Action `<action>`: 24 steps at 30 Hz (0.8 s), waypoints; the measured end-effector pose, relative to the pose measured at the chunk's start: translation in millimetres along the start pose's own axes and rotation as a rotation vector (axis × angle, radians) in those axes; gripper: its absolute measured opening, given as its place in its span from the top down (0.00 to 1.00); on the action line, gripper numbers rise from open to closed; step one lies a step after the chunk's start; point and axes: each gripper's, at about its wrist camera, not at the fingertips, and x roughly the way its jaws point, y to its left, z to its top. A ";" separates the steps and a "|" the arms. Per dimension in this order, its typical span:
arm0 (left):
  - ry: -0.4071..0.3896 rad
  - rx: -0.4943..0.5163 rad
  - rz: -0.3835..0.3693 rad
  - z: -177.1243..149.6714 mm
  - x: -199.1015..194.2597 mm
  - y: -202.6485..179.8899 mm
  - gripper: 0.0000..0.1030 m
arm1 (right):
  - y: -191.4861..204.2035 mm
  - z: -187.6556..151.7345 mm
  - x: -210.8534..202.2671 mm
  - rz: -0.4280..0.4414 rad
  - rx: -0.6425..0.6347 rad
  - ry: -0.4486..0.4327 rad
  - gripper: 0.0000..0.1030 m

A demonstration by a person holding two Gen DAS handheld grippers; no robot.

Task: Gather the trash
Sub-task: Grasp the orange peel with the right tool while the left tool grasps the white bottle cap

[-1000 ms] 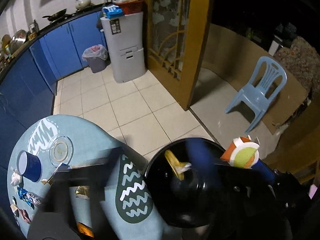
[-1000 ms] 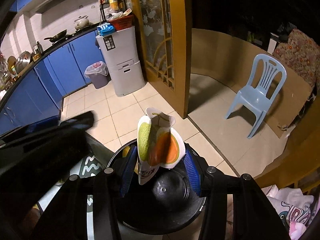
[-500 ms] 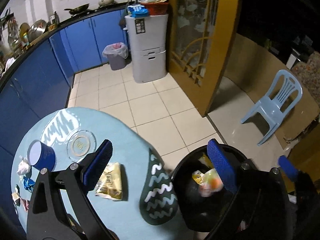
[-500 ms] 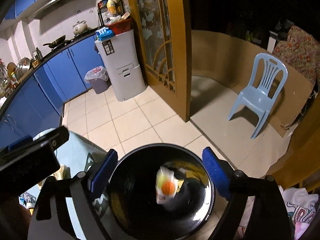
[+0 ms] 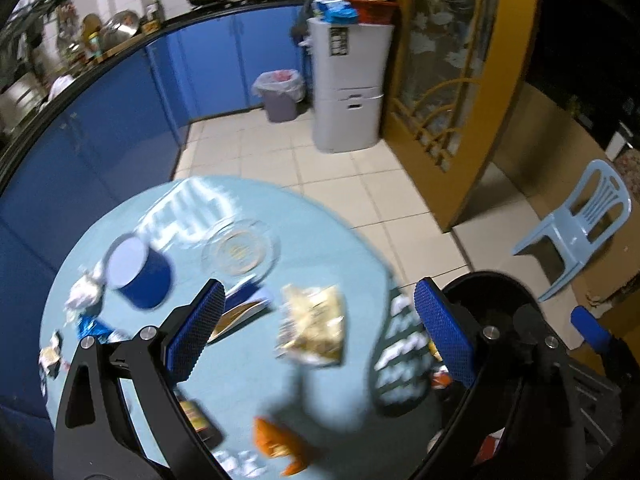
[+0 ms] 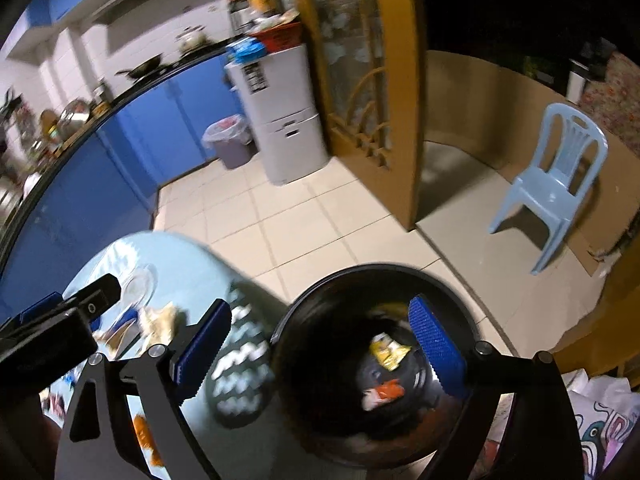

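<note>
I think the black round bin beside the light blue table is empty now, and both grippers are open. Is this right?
Not quite. The black round bin is not empty: the right wrist view shows a yellow wrapper and an orange-and-white packet lying inside. The rest holds: the left gripper and right gripper are open, beside the light blue table.

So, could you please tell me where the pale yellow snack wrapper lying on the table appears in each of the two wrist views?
Left wrist view: the pale yellow snack wrapper lies centre frame on the table, between the open left gripper fingers.
Right wrist view: it shows small at lower left, just left of the right gripper.
Shared landmark: the black trash bin beside the table's right edge.
</note>
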 end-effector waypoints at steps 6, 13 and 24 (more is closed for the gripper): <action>0.033 -0.078 0.065 -26.0 -11.7 57.9 0.08 | 50.2 -21.2 -3.7 0.074 -0.104 0.037 0.15; 0.047 -0.162 0.135 -57.1 -30.2 122.6 0.08 | 109.8 -49.2 -4.3 0.135 -0.237 0.085 0.15; 0.196 -0.291 0.164 -119.5 -8.7 201.2 0.08 | 162.9 -108.5 22.6 0.139 -0.345 0.260 0.15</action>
